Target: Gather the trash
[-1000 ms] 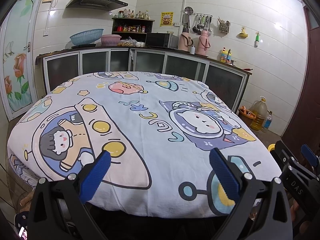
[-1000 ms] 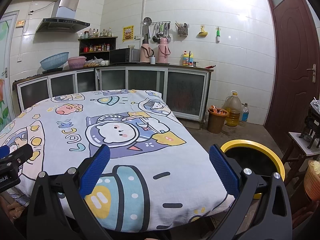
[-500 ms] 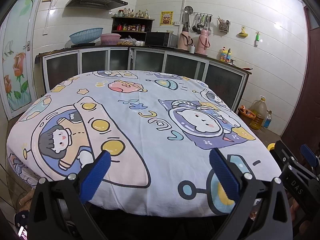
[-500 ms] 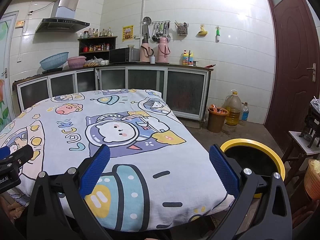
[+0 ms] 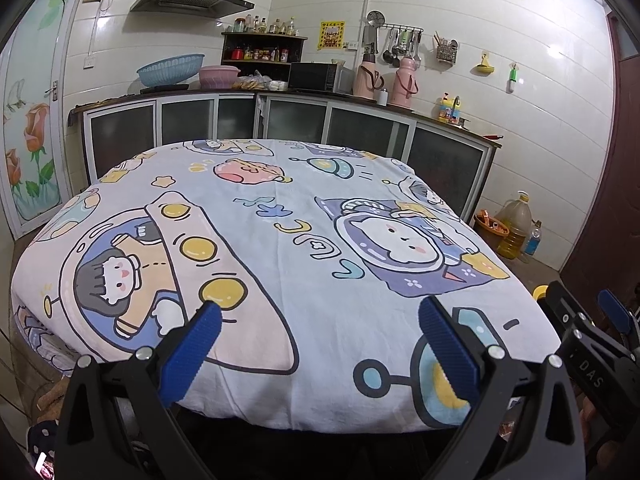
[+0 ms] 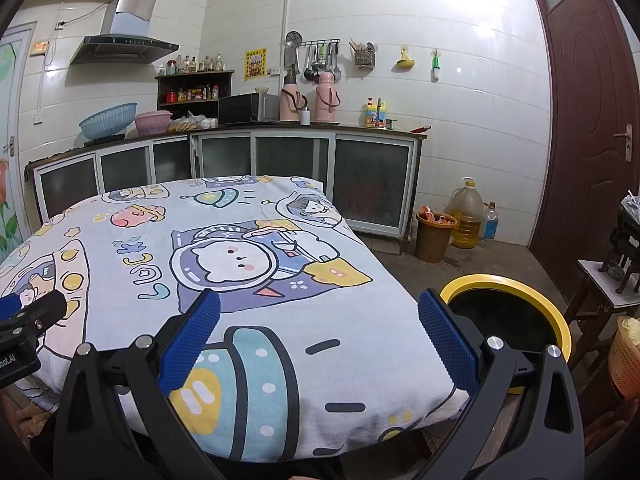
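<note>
Bin, yellow-rimmed and black inside, is standing on the floor just beside the surface's right edge, near your right tool. That tool is gaping wide, gripping nothing, over the cloth. Your left tool is likewise spread wide and empty above the cloth's near edge.

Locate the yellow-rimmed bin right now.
The yellow-rimmed bin shows in the right wrist view, on the floor at the table's right edge, just beyond the right gripper.
</note>
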`<state>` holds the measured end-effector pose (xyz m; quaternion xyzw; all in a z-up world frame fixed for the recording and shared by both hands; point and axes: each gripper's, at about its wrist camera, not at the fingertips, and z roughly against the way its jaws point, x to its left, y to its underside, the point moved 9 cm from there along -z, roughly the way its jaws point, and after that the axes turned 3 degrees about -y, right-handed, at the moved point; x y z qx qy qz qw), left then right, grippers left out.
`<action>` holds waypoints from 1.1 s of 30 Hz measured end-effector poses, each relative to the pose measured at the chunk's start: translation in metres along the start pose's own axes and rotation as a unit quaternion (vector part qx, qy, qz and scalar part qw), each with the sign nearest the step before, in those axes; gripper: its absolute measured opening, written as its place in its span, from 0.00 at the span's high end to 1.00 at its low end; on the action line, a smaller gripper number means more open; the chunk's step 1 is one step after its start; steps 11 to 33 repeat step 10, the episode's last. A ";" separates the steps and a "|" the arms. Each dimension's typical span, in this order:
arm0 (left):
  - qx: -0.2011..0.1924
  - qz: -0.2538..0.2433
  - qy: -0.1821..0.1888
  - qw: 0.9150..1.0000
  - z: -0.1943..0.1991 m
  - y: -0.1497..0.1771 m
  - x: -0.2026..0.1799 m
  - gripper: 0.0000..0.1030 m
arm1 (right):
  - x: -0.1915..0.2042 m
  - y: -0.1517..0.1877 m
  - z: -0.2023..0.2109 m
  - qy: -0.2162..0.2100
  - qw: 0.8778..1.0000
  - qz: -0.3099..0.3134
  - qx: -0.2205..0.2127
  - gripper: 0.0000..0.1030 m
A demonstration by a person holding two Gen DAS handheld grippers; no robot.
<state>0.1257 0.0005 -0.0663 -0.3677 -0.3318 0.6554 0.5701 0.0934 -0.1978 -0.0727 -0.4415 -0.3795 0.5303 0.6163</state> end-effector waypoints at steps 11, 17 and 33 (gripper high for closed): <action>0.002 0.001 0.000 1.000 0.000 0.000 0.000 0.08 | 0.001 0.000 0.000 0.000 1.000 0.000 0.000 0.08; 0.002 0.001 0.000 1.000 0.000 0.000 0.000 0.08 | 0.001 0.000 0.000 0.000 1.000 0.000 0.000 0.08; 0.002 0.001 0.000 1.000 0.000 0.000 0.000 0.08 | 0.001 0.000 0.000 0.000 1.000 0.000 0.000 0.08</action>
